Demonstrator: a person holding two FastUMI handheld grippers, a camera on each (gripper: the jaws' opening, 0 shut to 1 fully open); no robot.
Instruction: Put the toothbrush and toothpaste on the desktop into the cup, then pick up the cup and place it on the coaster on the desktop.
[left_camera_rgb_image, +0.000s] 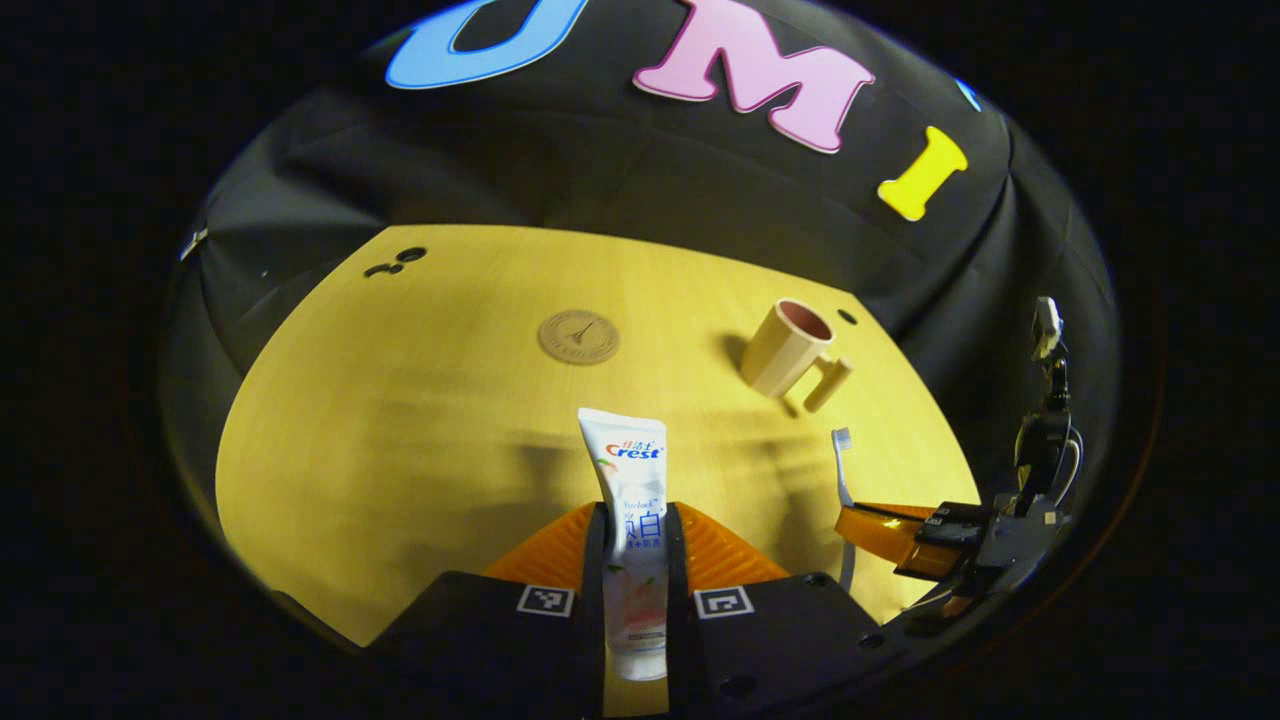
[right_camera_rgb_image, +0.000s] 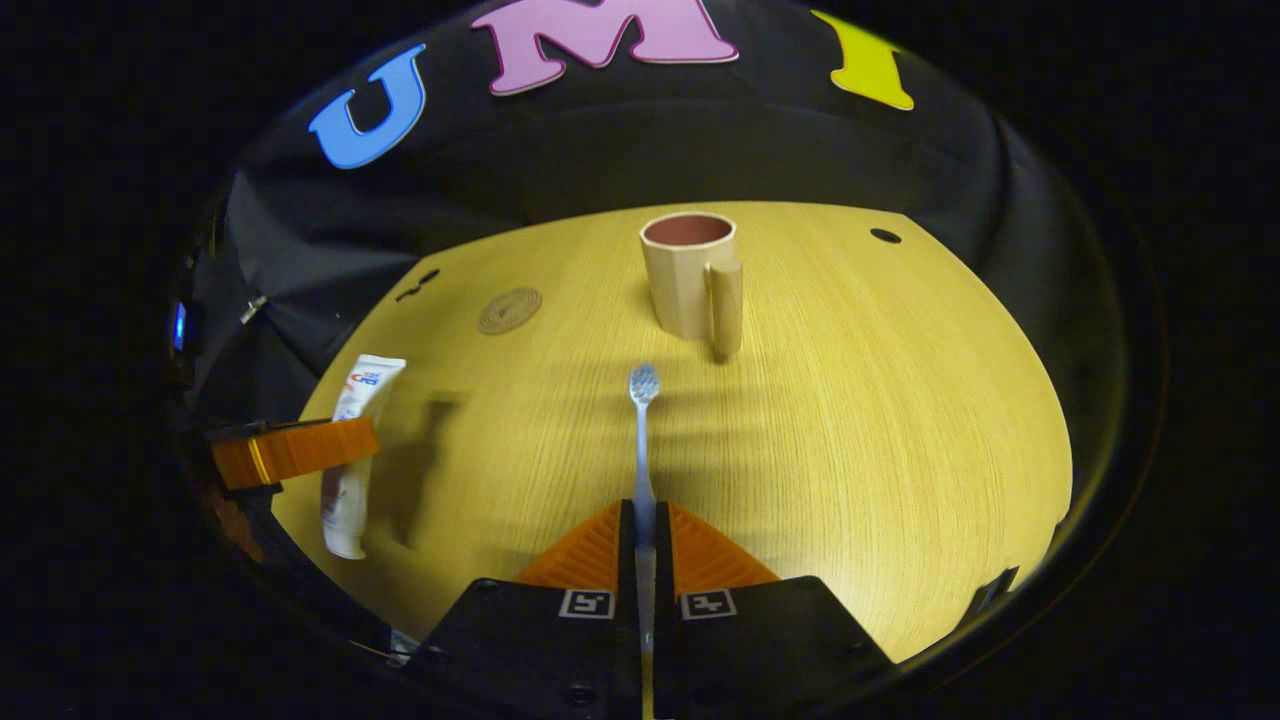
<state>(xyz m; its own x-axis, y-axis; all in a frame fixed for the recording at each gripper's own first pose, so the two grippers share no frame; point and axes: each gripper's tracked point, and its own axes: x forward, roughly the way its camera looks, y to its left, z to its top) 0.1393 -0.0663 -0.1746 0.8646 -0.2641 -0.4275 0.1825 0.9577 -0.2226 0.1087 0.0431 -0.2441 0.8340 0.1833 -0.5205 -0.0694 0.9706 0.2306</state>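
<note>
My left gripper (left_camera_rgb_image: 636, 520) is shut on a white toothpaste tube (left_camera_rgb_image: 630, 480), which stands up between the orange fingers above the table. My right gripper (right_camera_rgb_image: 644, 515) is shut on the handle of a pale blue toothbrush (right_camera_rgb_image: 641, 420) whose bristle head points toward the cup. The beige cup (right_camera_rgb_image: 690, 275) with a side handle stands upright ahead of the right gripper; in the left gripper view the cup (left_camera_rgb_image: 785, 348) sits at the far right. A round tan coaster (left_camera_rgb_image: 578, 336) lies flat at mid-table, and the coaster (right_camera_rgb_image: 509, 309) is left of the cup in the right gripper view.
The yellow wooden tabletop (right_camera_rgb_image: 880, 420) has open room right of the cup. Small dark holes (right_camera_rgb_image: 885, 236) mark its far edge. The other gripper (left_camera_rgb_image: 900, 530) with the toothbrush is at my left view's right side, the toothpaste-holding one (right_camera_rgb_image: 295, 450) at the right view's left.
</note>
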